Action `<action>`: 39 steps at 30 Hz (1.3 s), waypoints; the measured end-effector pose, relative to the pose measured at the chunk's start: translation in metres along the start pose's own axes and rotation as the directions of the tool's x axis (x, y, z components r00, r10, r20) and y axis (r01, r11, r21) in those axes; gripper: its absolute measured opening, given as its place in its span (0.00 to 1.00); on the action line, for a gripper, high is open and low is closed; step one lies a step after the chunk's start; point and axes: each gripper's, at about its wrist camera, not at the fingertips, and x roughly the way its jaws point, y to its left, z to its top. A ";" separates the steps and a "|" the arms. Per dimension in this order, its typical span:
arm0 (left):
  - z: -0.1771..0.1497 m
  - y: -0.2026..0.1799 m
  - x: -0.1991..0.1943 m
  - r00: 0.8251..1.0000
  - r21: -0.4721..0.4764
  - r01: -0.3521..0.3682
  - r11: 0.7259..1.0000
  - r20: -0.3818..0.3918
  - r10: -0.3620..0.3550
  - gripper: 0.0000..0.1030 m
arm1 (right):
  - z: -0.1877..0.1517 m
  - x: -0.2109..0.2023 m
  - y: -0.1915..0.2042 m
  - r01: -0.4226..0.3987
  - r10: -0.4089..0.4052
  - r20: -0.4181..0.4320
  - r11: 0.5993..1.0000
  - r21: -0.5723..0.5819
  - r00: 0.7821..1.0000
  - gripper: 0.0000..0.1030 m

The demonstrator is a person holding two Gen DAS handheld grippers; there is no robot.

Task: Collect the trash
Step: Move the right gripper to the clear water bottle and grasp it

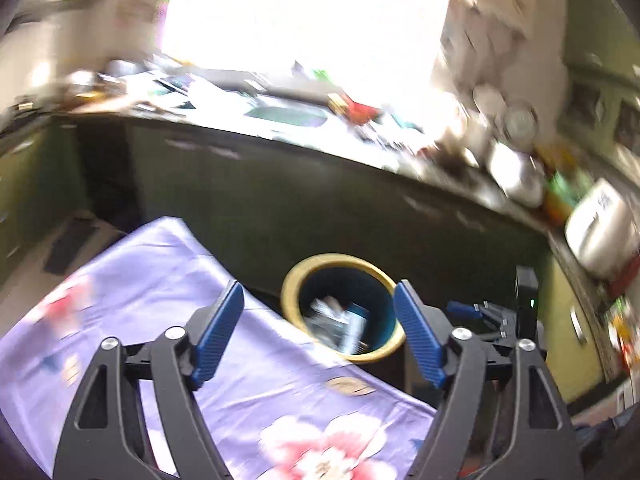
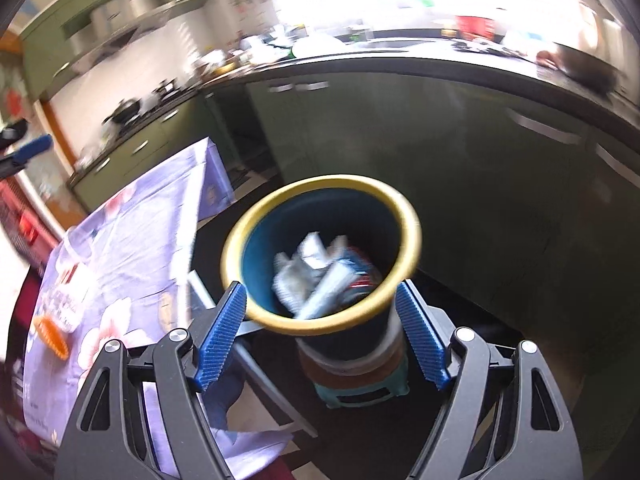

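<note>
A dark blue bin with a yellow rim (image 1: 292,284) (image 2: 408,216) stands off the table's edge, with crumpled wrappers (image 1: 340,324) (image 2: 316,276) lying inside. My left gripper (image 1: 320,336) hovers over the lilac flowered tablecloth (image 1: 160,280), open, with nothing between its blue pads (image 1: 218,336); the bin lies beyond them. Close above the bin's near rim is my right gripper (image 2: 320,336), open and empty. A flat tan scrap (image 1: 350,386) rests on the cloth near the table's edge. An orange ridged item (image 2: 50,336) sits on the cloth (image 2: 132,240) at the left.
The bin rests on a small teal stool (image 2: 360,392). Dark green cabinets (image 2: 440,140) run behind it under a cluttered black counter (image 1: 280,120). A white appliance (image 1: 600,236) sits at the counter's right end. The view is motion-blurred.
</note>
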 end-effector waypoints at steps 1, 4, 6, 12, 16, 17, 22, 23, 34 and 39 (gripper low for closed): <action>-0.007 0.012 -0.021 0.999 -0.031 -0.029 0.999 0.043 0.031 0.79 | 0.001 0.002 0.009 -0.016 0.016 -0.006 1.000 -0.018 1.000 0.74; -0.034 0.051 -0.082 0.983 -0.135 -0.119 0.984 0.126 0.137 0.81 | 0.007 0.009 0.049 -0.085 0.082 -0.039 0.992 -0.094 0.996 0.74; -0.055 0.071 -0.112 0.968 -0.195 -0.169 0.966 0.150 0.200 0.81 | 0.011 0.014 0.083 -0.133 0.124 -0.063 0.978 -0.162 0.990 0.74; -0.123 0.114 -0.172 0.929 -0.319 -0.278 0.906 0.151 0.338 0.82 | 0.011 0.028 0.180 -0.290 0.256 -0.145 0.898 -0.331 0.956 0.74; -0.160 0.131 -0.196 0.906 -0.375 -0.325 0.868 0.138 0.399 0.82 | 0.008 0.033 0.250 -0.375 0.316 -0.203 0.802 -0.466 0.927 0.72; -0.166 0.133 -0.198 0.904 -0.383 -0.330 0.863 0.134 0.406 0.82 | 0.008 0.033 0.267 -0.380 0.317 -0.209 0.775 -0.505 0.925 0.72; -0.190 0.142 -0.210 0.901 -0.422 -0.329 0.845 0.129 0.415 0.82 | 0.013 0.049 0.332 -0.448 0.322 -0.312 0.595 -0.668 0.894 0.70; -0.192 0.143 -0.211 0.902 -0.433 -0.323 0.842 0.129 0.413 0.82 | 0.015 0.054 0.345 -0.455 0.310 -0.334 0.555 -0.697 0.890 0.70; -0.200 0.139 -0.214 0.901 -0.438 -0.321 0.840 0.131 0.413 0.82 | -0.001 0.100 0.401 -0.601 0.131 -0.591 0.280 -0.748 0.796 0.63; -0.202 0.141 -0.213 0.904 -0.440 -0.316 0.841 0.130 0.407 0.82 | -0.020 0.111 0.405 -0.627 0.053 -0.634 0.228 -0.745 0.772 0.63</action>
